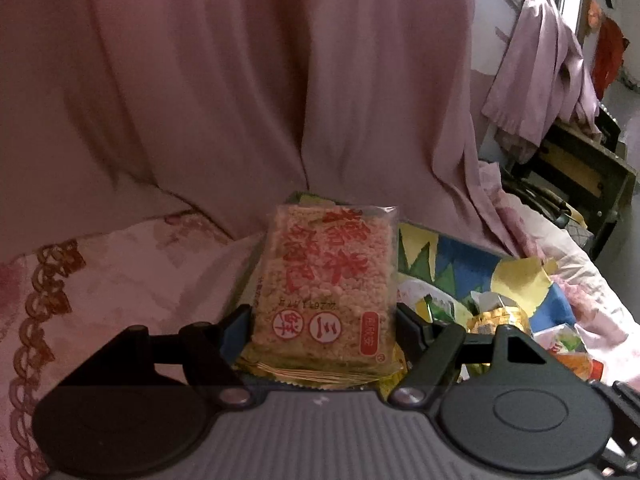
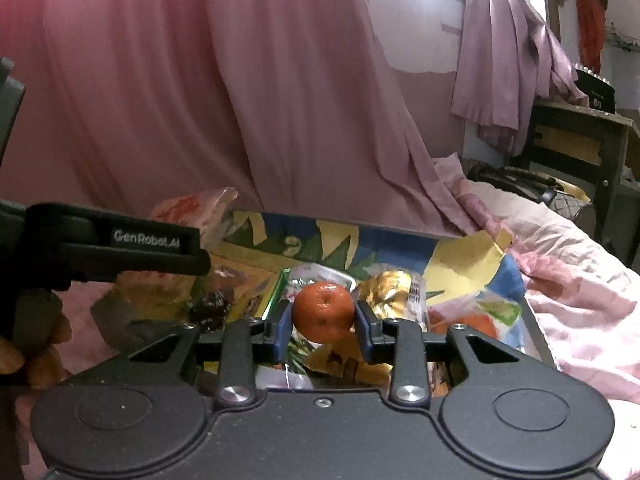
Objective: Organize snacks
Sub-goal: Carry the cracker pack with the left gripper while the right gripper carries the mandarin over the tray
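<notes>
One rice-cracker packet [image 1: 326, 280]; one mandarin [image 2: 324, 311]; two grippers [image 1: 324, 320]

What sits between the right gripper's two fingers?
A small orange mandarin, clamped between the right gripper pads above the colourful snack box; the right wrist view shows it.

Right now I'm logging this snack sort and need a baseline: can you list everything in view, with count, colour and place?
rice-cracker packet: one, clear wrap with red print, gripped in the left claw, on top of a gold-edged wrapper.
mandarin: one, orange, gripped in the right claw above the tray.
tray: one, patterned blue, yellow and green, on the bed, holding loose snacks.
gold foil packet: one, gold, in the tray behind the mandarin.
dark snack lump: one, blackish, left part of the tray; what it is I cannot tell.
curtain: one, pink, behind the tray.
bedding: pink floral, around the tray.
wooden desk: one, brown, far right.
left claw: shut on the packet.
right claw: shut on the mandarin.
</notes>
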Demonstrator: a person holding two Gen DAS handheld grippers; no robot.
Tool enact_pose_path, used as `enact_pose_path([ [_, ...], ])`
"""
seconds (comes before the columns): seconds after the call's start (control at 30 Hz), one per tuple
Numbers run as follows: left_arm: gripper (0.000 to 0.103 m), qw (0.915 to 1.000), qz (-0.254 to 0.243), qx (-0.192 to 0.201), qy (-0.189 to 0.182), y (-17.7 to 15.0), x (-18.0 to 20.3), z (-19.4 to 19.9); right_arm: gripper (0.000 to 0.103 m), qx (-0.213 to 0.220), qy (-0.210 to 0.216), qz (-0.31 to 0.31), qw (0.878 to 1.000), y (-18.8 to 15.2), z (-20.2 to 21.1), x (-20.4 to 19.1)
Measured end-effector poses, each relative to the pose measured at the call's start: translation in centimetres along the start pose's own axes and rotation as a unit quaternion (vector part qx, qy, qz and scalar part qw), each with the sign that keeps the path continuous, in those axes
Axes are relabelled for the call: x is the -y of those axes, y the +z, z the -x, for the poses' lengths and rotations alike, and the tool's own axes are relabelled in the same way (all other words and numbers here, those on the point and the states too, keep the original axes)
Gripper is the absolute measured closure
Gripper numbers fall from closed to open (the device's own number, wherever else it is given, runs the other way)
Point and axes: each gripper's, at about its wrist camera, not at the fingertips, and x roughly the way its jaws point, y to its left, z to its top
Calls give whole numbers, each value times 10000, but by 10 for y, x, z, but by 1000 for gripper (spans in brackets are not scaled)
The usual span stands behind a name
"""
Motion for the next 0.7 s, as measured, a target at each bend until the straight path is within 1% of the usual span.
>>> enact_pose_path([
  [0.1, 25, 9998, 118, -104, -101, -1, -3, -2, 68, -55, -9, -13, 10000, -2, -2, 0],
  [0.33, 25, 9997, 88, -242, -9, -4, -5, -6, 67, -93, 1, 57, 9999, -5, -3, -2],
  [0.7, 25, 9996, -17, -298, 23, -4, -3, -9, 67, -175, 64, 107, 9998, -8, -5, -6],
])
